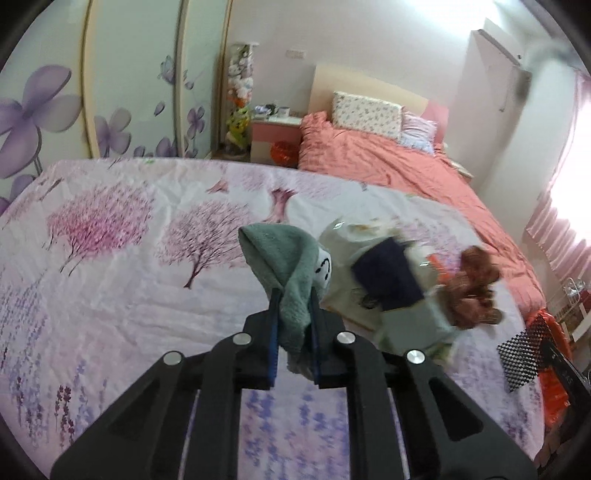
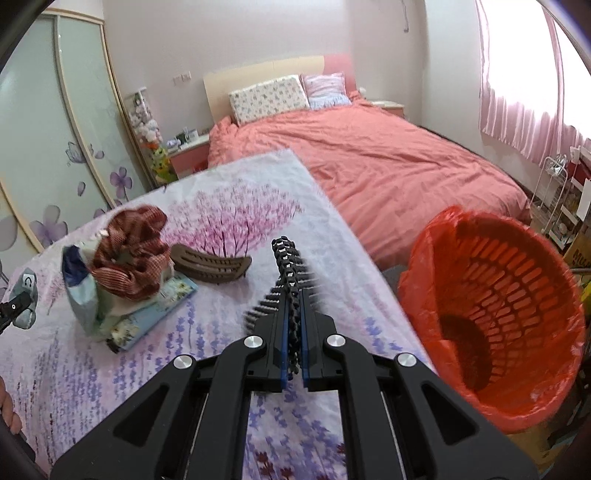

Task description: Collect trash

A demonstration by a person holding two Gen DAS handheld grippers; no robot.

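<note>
Between right tool point(image 2: 293, 314) pads, comb point(image 2: 290, 273) pointing away

Ahead of the tools stands a bed point(image 2: 369, 155) with a salmon-pink cover, two pillows point(image 2: 269, 94) propped against a pale wooden headboard point(image 2: 258, 74) on a plain light wall point(image 2: 258, 33). To the left runs a wardrobe point(image 1: 110, 92) with sliding frosted doors printed with purple flowers, and a pink bedside table point(image 1: 275, 134) sits between it and the bed. On the right, bright daylight comes through a window hung with pink curtains point(image 2: 517, 110), with a white wire rack point(image 2: 554, 192) below it.
</note>
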